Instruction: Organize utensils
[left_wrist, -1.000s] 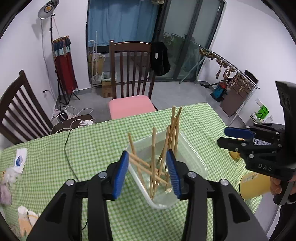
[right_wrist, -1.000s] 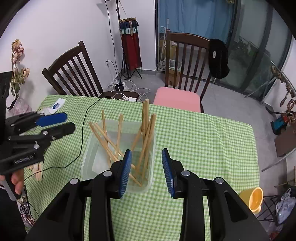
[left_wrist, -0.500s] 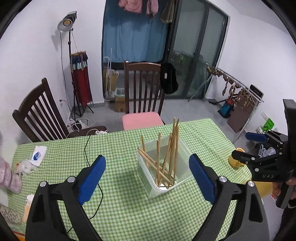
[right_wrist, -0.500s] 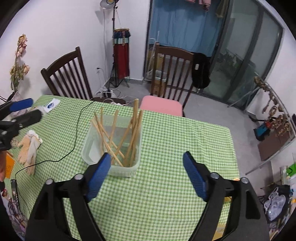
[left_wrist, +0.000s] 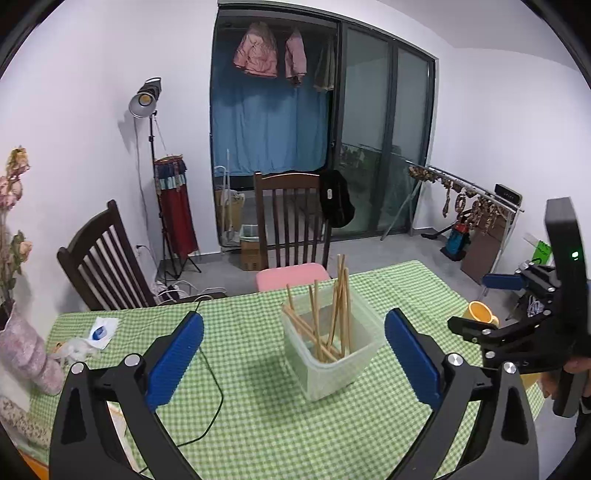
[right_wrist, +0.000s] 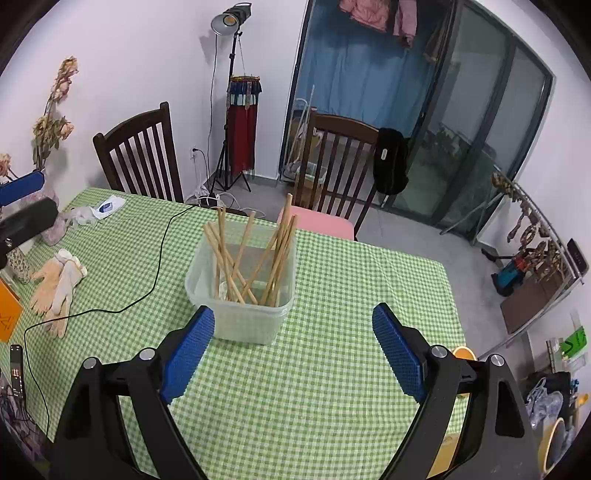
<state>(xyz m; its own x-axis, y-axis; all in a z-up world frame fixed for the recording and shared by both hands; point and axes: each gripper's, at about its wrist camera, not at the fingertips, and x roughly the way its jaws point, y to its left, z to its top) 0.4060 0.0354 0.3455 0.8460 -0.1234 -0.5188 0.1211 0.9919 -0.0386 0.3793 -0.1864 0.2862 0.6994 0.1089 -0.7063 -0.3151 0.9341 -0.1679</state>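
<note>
left gripper (left_wrist: 293, 354): jaws spread wide, nothing between the pads; they have just been opening. right gripper (right_wrist: 293, 352): likewise wide and empty, jaws also just opened.

directly ahead of both tools, beyond the fingertips and not touching them, stands a translucent plastic container (right_wrist: 242, 295) on the green checked tablecloth (right_wrist: 332, 387). inside it lean the wooden chopsticks (right_wrist: 251, 258), crossed at varied angles, their upper ends standing above the rim.

handling judgement: the sticks look light, stiff and thin, likely to roll or pivot in a pad grip; best taken on the exposed upper part above the rim, one or a few at a time, pads across the shaft. the container appears light and may slide or tip if sticks are dragged sideways.

further out to the left, a black cable (right_wrist: 155, 273) and pale gloves (right_wrist: 57, 284); to the right, a yellow cup (left_wrist: 478, 314) near the table edge.
</note>
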